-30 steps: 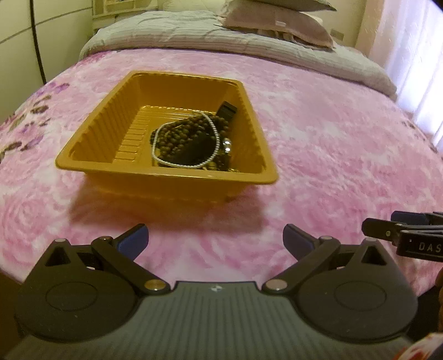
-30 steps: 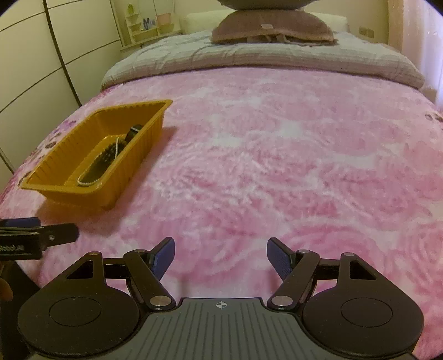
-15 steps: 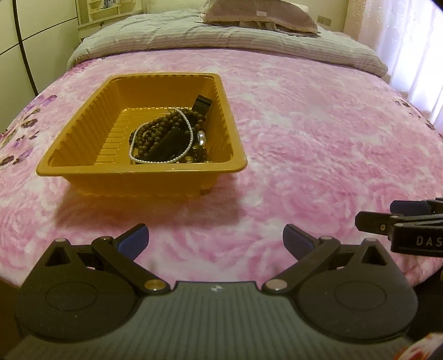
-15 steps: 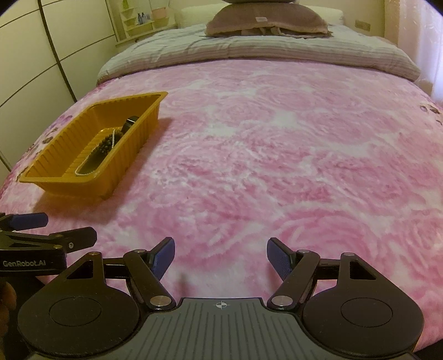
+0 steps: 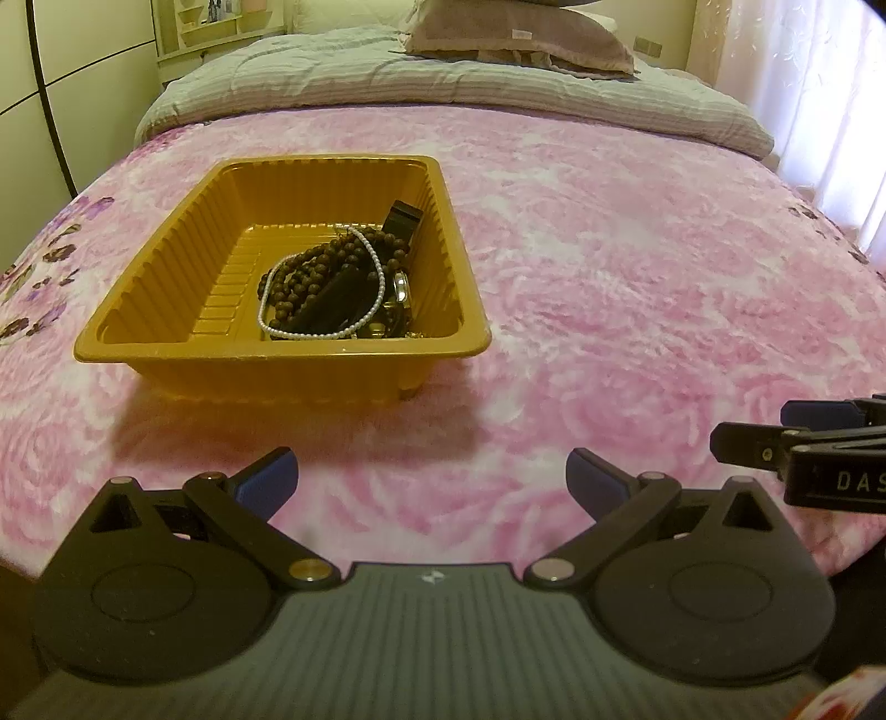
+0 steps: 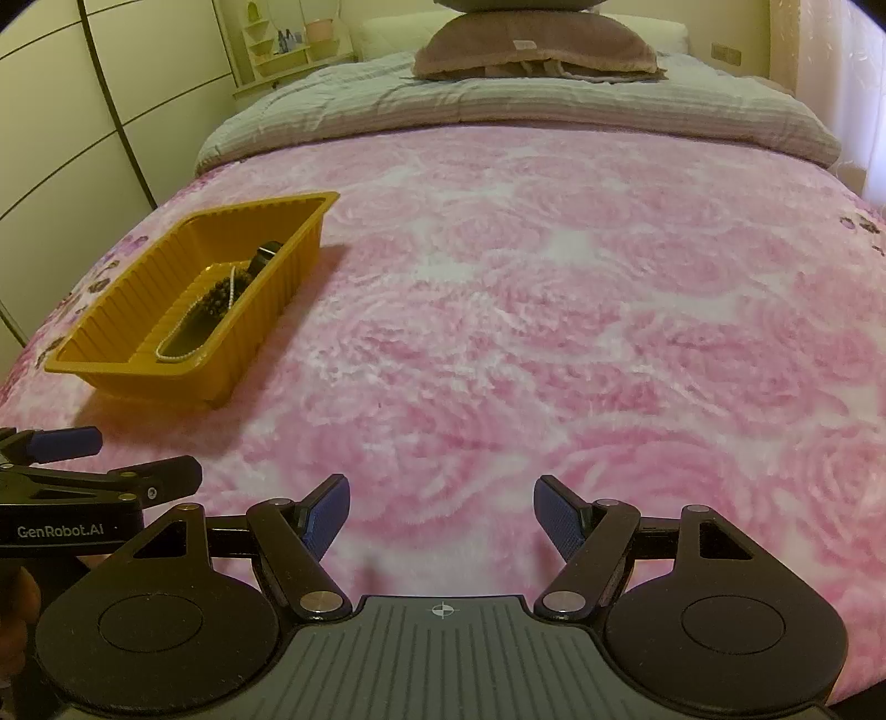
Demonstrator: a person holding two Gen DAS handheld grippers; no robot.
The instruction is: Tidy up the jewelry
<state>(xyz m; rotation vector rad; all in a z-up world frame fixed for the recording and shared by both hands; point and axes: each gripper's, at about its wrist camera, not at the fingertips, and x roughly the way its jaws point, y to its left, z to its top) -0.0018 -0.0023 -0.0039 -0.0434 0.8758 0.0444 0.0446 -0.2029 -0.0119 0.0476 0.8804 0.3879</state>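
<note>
Location: a bed covered with a pink rose-patterned blanket [image 5: 637,310]; a striped grey quilt [image 5: 454,88] and mauve pillow [image 5: 515,36] lie at its far end.

Item 1, container. A yellow ribbed plastic tray [image 5: 166,266] sits on the blanket toward the bed's left side. In the right wrist view it appears at the left, seen at an angle.

Item 2, contents. All visible jewelry lies in the tray's right half, heaped together. A strand of dark brown beads [image 5: 310,277] forms the bulk of the heap. A white pearl necklace [image 5: 376,271] loops over it. A black strap-like piece [image 5: 404,219] leans against the tray's right wall. A small metallic item sits beside the wall under the pearls; its kind cannot be determined. The tray's left half is bare ribbed floor.

Item 3, left gripper [image 5: 432,482]. Jaws released, spread wide, with nothing between them. It hovers over the near blanket, pointed toward the tray, clear of it.

Item 4, right gripper [image 6: 442,512]. Jaws released, nothing between the blue pads [image 6: 326,512]. It hangs over bare blanket, well apart from the tray, level with and just beside the left gripper.
</note>
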